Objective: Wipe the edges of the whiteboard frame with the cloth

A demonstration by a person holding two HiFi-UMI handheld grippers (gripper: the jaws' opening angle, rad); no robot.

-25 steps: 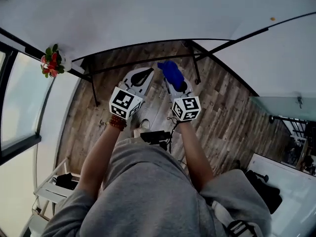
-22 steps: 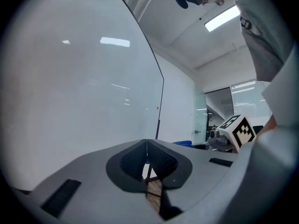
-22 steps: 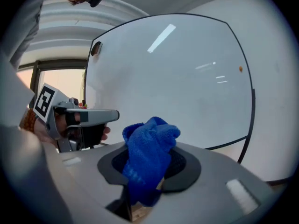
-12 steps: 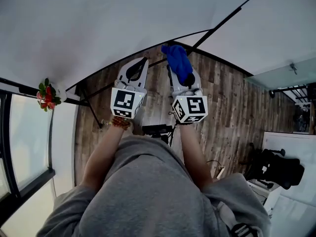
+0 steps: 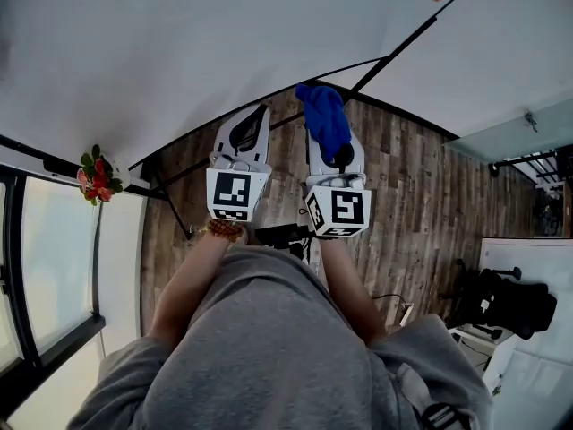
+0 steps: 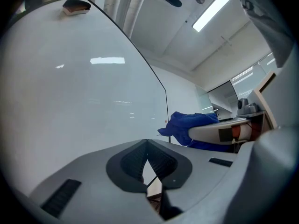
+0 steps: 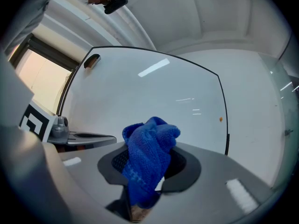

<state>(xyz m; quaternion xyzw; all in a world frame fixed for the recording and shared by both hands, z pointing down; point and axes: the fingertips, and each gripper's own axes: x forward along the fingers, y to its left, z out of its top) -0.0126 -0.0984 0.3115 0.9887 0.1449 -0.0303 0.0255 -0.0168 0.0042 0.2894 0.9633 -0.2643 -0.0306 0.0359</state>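
The right hand-held gripper point(image 7: 148, 171) is clamped on the blue cloth point(image 7: 150, 150), which bunches up beyond its jaw tips near the black whiteboard frame point(image 7: 224, 107), while the left hand-held gripper point(image 6: 147, 144), just beside it, has its jaws together on nothing.

Cannot take in the whole whiteboard point(image 5: 179, 52) from the head view: cropped by the top and left edges. Cannot see the jaw tips of the right gripper point(image 7: 148, 171) there or in its own view, buried under the bunched blue cloth point(image 7: 152, 143), with the lower end lost between them. Cannot name the orange speck point(image 7: 220, 119) on the board or the dark thing point(image 6: 76, 6) at its upper corner: both too small.
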